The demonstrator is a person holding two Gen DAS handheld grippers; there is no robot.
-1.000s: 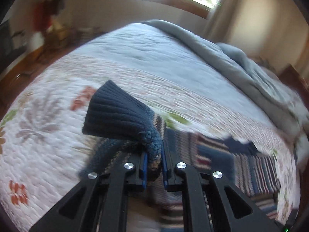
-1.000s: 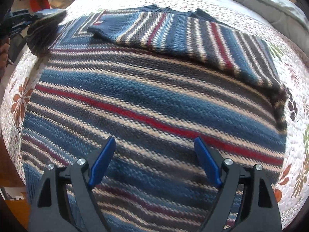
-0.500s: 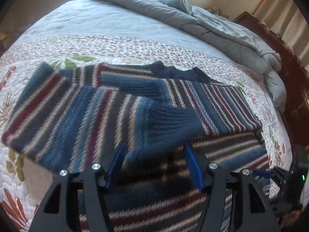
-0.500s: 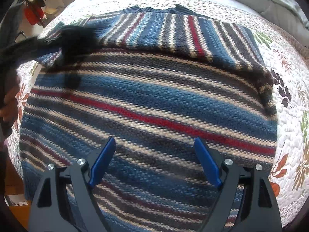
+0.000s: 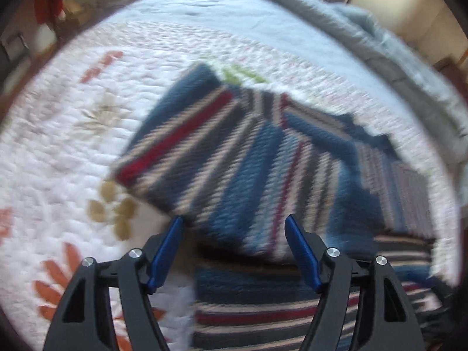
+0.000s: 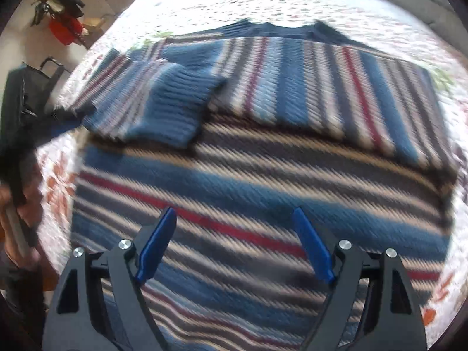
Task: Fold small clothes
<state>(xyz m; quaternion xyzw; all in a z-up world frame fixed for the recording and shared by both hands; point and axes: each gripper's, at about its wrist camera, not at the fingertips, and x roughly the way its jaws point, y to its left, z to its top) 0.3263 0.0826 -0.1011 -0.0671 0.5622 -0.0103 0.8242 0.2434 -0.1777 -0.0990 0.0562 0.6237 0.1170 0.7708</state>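
Note:
A blue, red and cream striped knit sweater (image 6: 263, 181) lies flat on the bed. Its left sleeve (image 5: 234, 158) is folded in across the chest, with the ribbed blue cuff (image 6: 175, 108) resting on the body. My left gripper (image 5: 233, 222) hovers over the sleeve's near edge. Its jaws are opening and the pads press on nothing. In the right wrist view it is a dark blur (image 6: 58, 117) at the sweater's left side. My right gripper (image 6: 234, 213) hangs above the sweater's lower body, its jaws wide but closing a little, and they hold nothing.
A white floral quilt (image 5: 58, 146) covers the bed. A grey duvet (image 5: 380, 44) is bunched along the far side. A person's hand (image 6: 20, 204) holds the left gripper at the bed's left edge. Red and dark items (image 6: 64, 29) sit on the floor beyond.
My left gripper has let go of the cuff and laid the sleeve across the sweater, then drawn back toward the sleeve's left edge. The right gripper has shifted a little over the body.

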